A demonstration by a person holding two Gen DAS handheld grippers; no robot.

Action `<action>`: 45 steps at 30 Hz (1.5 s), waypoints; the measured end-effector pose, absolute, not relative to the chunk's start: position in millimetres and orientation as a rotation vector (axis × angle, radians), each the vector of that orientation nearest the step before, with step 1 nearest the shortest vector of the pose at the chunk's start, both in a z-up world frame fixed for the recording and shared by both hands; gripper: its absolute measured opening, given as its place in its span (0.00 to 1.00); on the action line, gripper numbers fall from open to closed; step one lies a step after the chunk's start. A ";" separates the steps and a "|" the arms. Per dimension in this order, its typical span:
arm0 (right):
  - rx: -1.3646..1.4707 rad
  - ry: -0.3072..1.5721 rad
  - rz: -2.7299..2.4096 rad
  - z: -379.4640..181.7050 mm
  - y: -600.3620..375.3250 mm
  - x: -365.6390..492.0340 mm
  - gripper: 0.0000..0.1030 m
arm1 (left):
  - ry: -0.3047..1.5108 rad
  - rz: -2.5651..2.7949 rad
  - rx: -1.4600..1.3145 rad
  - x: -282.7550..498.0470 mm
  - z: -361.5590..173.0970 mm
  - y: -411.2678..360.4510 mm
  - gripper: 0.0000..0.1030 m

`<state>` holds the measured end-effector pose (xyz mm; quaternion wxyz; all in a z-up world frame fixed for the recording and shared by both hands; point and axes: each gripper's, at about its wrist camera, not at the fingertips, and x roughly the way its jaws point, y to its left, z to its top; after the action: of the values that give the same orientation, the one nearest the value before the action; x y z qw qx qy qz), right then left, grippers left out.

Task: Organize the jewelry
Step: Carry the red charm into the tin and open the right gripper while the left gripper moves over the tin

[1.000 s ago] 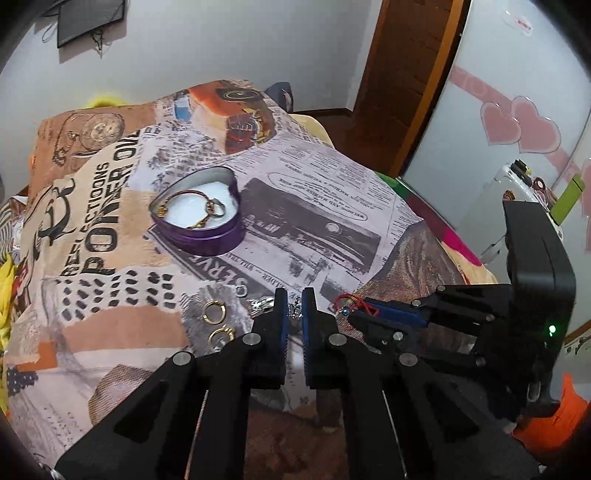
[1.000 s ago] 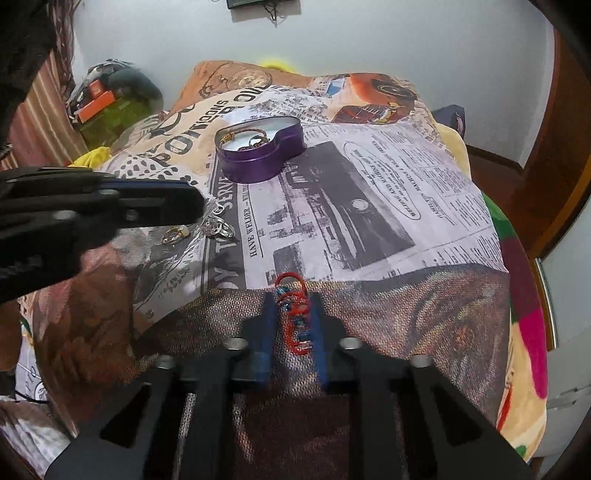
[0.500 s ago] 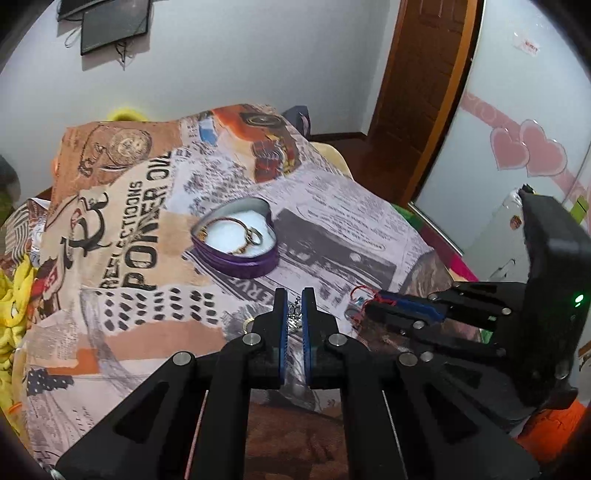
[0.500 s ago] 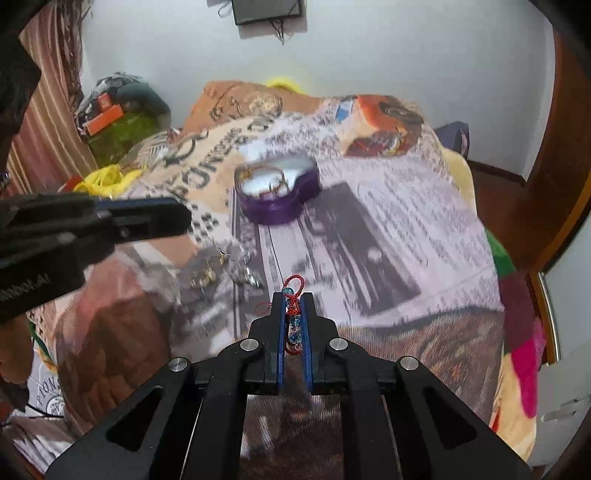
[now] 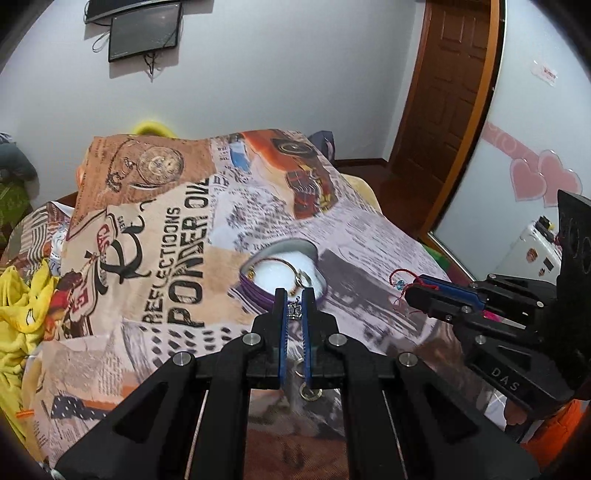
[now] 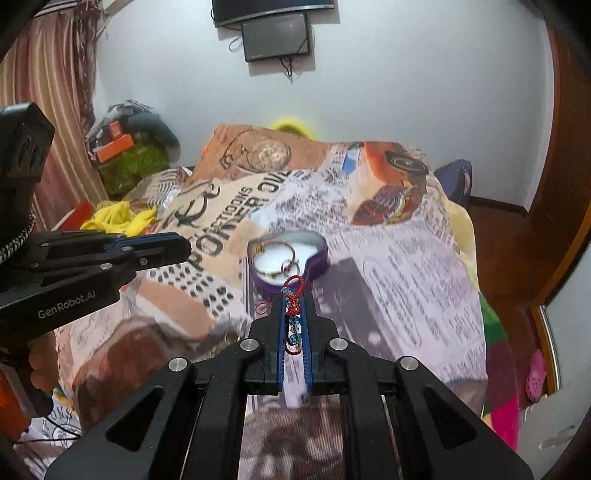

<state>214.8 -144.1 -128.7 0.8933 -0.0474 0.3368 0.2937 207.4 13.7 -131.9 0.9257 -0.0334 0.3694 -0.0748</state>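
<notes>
A red cord bracelet (image 6: 293, 314) strung with blue beads sits pinched between the pressed-together jaws of the right gripper (image 6: 294, 295), held in the air above a bed, one red loop poking past the tips. Just beyond it, a purple heart-shaped tin (image 6: 317, 262) rests on the newsprint-patterned bedspread (image 6: 406, 280), holding a gold bangle (image 6: 275, 258) and a small ring on its white lining. To the left, the left gripper (image 5: 294, 295) is likewise closed, nipping a small silver trinket (image 5: 294, 309) between its blue pads; what kind of piece it is cannot be made out. Beneath that gripper, a gold hoop earring (image 5: 309, 392) lies on the bedspread. Yellow cloth (image 5: 18, 310) is bunched at the bed's left edge, and a dark screen (image 6: 275, 35) hangs on the white wall behind.
</notes>
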 end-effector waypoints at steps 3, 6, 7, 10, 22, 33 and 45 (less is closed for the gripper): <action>-0.096 0.685 0.613 -125.9 -139.4 222.7 0.07 | 0.748 -0.147 -0.072 214.4 -130.5 18.1 0.05; -0.092 0.673 0.615 -124.1 -133.8 231.9 0.07 | 0.740 -0.144 -0.076 223.4 -129.2 21.4 0.05; -0.091 0.671 0.616 -123.5 -133.1 233.3 0.07 | 0.737 -0.143 -0.077 226.8 -129.0 22.3 0.05; -0.089 0.666 0.617 -123.3 -127.8 242.7 0.07 | 0.731 -0.143 -0.079 235.8 -129.5 24.3 0.05; -0.098 0.683 0.632 -134.4 -107.9 271.1 0.07 | 0.735 -0.148 -0.120 271.4 -142.8 30.9 0.05; -0.098 0.754 0.656 -154.0 -94.0 303.6 0.07 | 0.789 -0.158 -0.142 300.5 -165.6 35.1 0.05; -0.122 0.847 0.675 -175.4 -85.3 315.0 0.07 | 0.876 -0.184 -0.158 313.6 -189.8 32.2 0.05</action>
<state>315.0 -85.3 -175.4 0.8551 -0.0580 0.4029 0.3210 313.6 32.2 -189.8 0.8985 -0.0765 0.4230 -0.0891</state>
